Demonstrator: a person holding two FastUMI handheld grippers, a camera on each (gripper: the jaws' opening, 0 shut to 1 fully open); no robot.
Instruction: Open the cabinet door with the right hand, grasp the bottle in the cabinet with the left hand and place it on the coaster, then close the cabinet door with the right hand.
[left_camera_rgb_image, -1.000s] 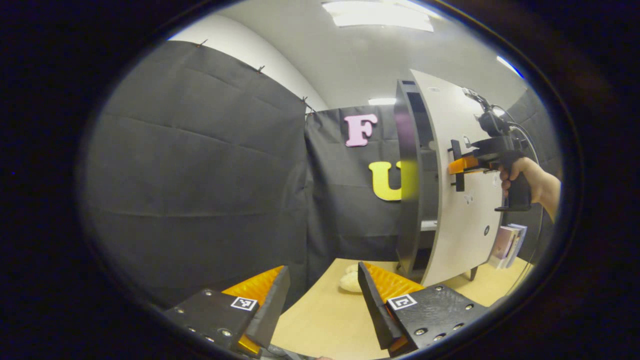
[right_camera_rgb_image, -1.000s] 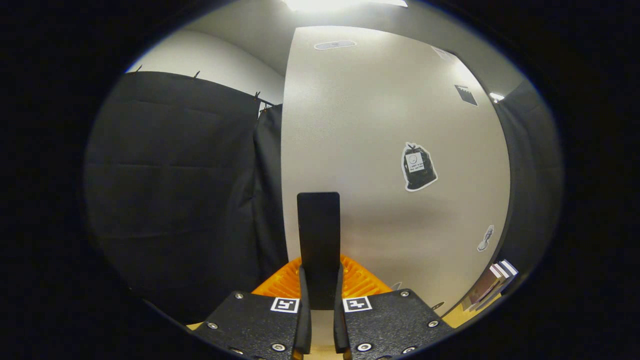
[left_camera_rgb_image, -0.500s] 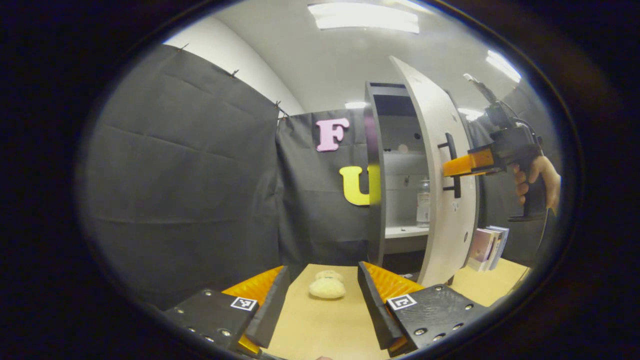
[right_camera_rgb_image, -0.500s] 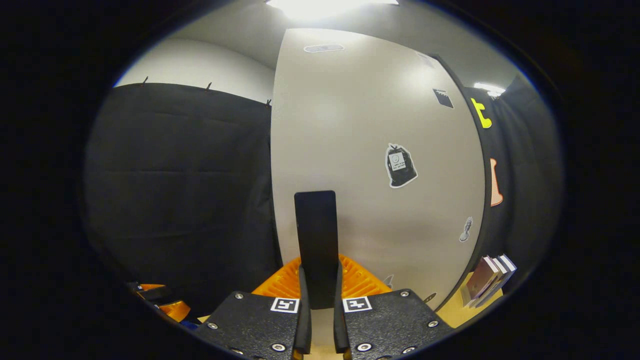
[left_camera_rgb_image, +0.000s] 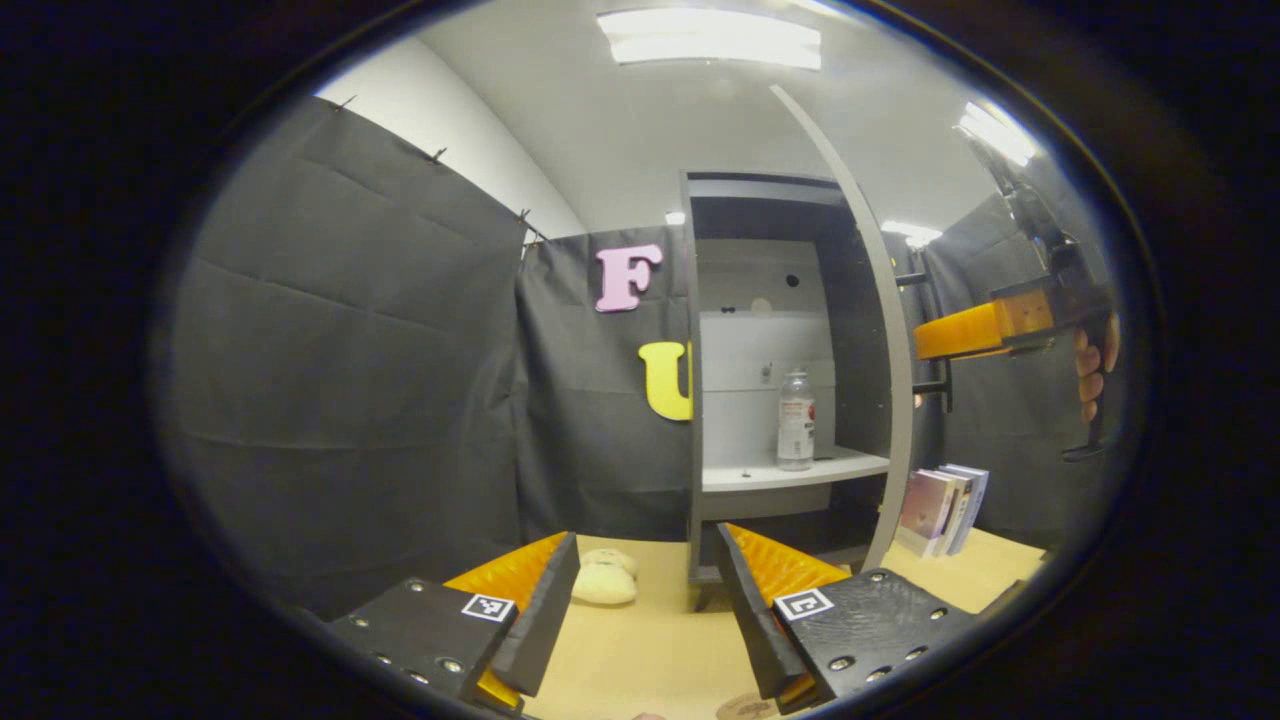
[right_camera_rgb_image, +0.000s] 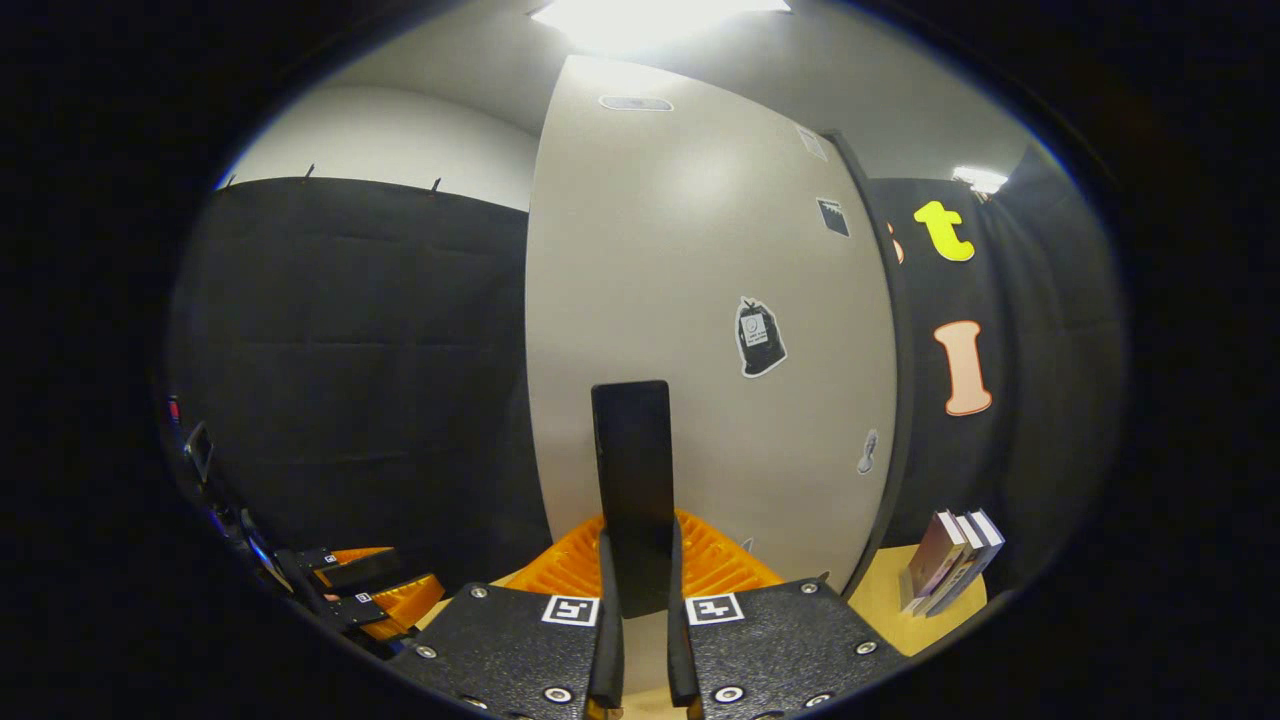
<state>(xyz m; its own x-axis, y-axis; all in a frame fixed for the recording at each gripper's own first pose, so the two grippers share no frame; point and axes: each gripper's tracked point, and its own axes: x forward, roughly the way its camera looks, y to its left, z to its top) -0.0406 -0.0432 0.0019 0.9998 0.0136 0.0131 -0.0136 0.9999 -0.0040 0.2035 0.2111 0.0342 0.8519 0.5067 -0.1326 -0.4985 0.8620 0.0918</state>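
Hovering low over the bench (left_camera_rgb_image: 640, 640), the left hand-held gripper (left_camera_rgb_image: 645, 600) has its fingers apart around nothing; a cream plush toy (left_camera_rgb_image: 604, 580) lies just beyond. Further right, the cabinet (left_camera_rgb_image: 700, 400) stands open, with the bottle (left_camera_rgb_image: 796, 420) upright on its shelf (left_camera_rgb_image: 790, 470). The right hand-held gripper (right_camera_rgb_image: 637, 590) is clamped on the door handle (right_camera_rgb_image: 630, 470) of the cabinet door (right_camera_rgb_image: 680, 300), with books (right_camera_rgb_image: 950, 560) leaning at far right.
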